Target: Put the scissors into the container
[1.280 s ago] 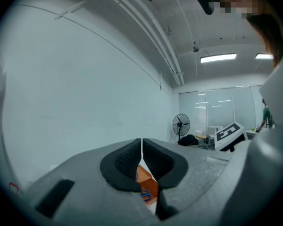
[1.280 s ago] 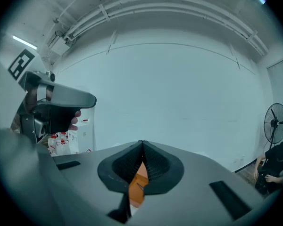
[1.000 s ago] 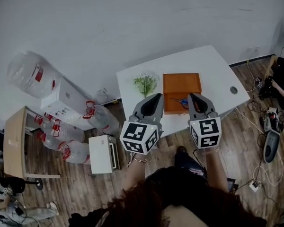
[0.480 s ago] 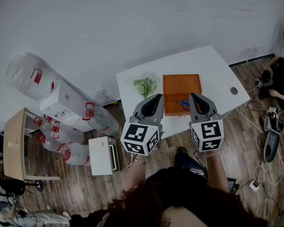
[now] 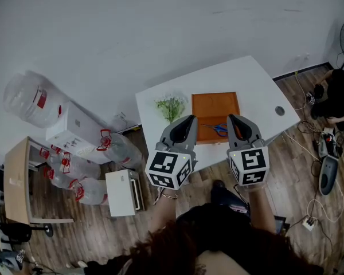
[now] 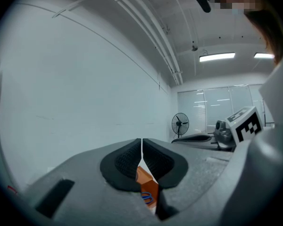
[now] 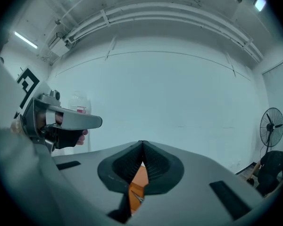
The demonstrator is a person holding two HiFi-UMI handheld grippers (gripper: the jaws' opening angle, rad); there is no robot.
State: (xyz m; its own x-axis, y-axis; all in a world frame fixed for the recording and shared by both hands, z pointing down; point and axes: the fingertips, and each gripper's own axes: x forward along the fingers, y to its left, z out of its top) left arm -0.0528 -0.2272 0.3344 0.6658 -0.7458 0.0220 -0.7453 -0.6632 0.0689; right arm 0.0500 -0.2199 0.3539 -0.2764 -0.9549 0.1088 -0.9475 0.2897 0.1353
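Note:
An orange container (image 5: 215, 107) sits on the white table (image 5: 258, 85). Blue-handled scissors (image 5: 219, 129) lie inside it, at its near side. My left gripper (image 5: 190, 119) hangs shut and empty over the table's near edge, left of the scissors. My right gripper (image 5: 237, 118) is shut and empty just right of them. In the left gripper view the pads meet at the left gripper (image 6: 141, 141), and below them show the container (image 6: 150, 186) and a blue handle (image 6: 147, 199). In the right gripper view the shut right gripper (image 7: 142, 144) stands above the container (image 7: 139, 179).
A small green plant (image 5: 171, 105) stands left of the container, and a round grommet (image 5: 280, 111) marks the table's right part. Large water bottles (image 5: 31, 99), white boxes (image 5: 74, 128) and a wooden desk (image 5: 17, 179) crowd the floor at left. Cables and a person (image 5: 335, 99) are at right.
The head view has shifted a little, so the table and container sit slightly further left and lower. Both grippers keep their place and stay shut.

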